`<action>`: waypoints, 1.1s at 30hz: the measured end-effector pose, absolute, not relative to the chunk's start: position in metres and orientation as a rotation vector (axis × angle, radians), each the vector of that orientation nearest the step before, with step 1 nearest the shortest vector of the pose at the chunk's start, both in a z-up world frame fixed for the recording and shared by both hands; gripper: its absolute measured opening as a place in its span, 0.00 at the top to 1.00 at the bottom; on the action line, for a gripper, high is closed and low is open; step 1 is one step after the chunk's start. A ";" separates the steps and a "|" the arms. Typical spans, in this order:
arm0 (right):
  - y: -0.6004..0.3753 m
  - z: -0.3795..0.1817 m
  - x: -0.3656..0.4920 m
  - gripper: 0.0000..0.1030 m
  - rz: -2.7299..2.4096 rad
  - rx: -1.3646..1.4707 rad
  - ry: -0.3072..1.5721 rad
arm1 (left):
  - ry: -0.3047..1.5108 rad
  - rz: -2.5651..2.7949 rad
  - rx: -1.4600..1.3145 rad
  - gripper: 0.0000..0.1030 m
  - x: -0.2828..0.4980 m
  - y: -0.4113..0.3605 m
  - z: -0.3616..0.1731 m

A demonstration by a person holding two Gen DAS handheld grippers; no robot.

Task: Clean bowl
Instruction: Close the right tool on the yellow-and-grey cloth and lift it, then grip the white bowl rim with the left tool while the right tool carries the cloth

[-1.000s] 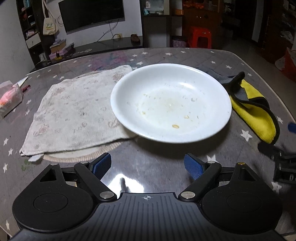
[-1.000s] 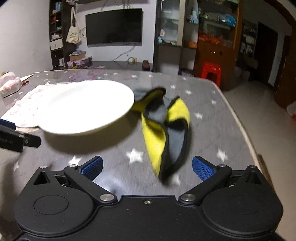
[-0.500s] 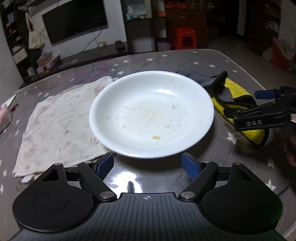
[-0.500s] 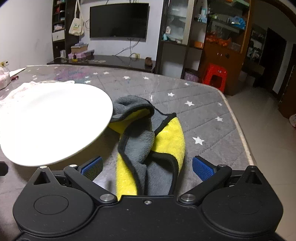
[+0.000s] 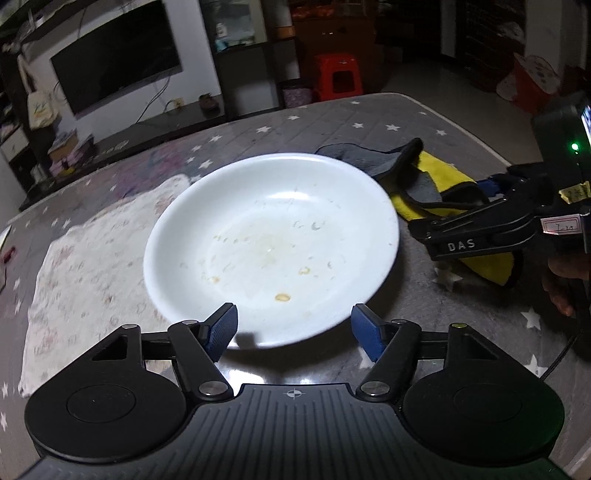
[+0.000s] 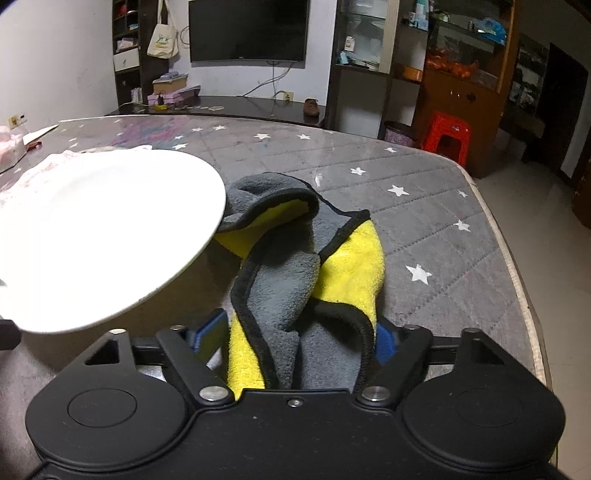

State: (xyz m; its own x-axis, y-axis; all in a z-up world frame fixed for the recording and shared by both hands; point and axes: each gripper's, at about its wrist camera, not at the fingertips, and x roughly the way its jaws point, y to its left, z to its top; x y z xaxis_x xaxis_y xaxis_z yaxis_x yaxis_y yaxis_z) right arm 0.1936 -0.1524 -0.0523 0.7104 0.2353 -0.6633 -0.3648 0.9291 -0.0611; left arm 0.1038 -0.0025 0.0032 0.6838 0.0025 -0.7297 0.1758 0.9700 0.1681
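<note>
white bowl smeared with crumbs and stains, set on star-patterned bench, left gripper jaws wide apart at near rim, right gripper jaws closed around yellow-grey cloth

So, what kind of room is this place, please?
Probably a living or dining room in a home: a wall-mounted television, a glass-fronted cabinet, and a table with a star-patterned cover.
</note>
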 end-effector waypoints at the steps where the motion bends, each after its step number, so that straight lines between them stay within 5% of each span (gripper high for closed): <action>1: -0.153 -0.052 0.193 0.27 0.336 -0.196 0.706 | 0.812 -0.107 0.245 0.35 0.105 -0.005 0.002; 8: -0.159 -0.048 0.183 0.45 0.349 -0.182 0.691 | 0.794 -0.176 0.311 0.43 0.111 -0.020 -0.005; 22: -0.160 -0.049 0.189 0.49 0.340 -0.180 0.687 | 0.804 -0.226 0.374 0.51 0.132 -0.028 -0.020; 31: -0.166 -0.050 0.181 0.37 0.332 -0.166 0.693 | 0.816 -0.246 0.364 0.60 0.142 -0.028 -0.026; 33: -0.166 -0.050 0.180 0.19 0.332 -0.171 0.680 | 0.816 -0.253 0.369 0.64 0.144 -0.029 -0.026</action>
State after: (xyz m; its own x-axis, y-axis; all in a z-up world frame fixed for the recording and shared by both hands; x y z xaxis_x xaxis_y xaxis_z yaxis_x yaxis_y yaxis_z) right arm 0.1796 -0.1660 -0.0500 0.7276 0.2444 -0.6410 -0.3551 0.9337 -0.0470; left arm 0.1436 -0.0288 -0.0264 0.6607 -0.0781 -0.7466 0.3584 0.9067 0.2223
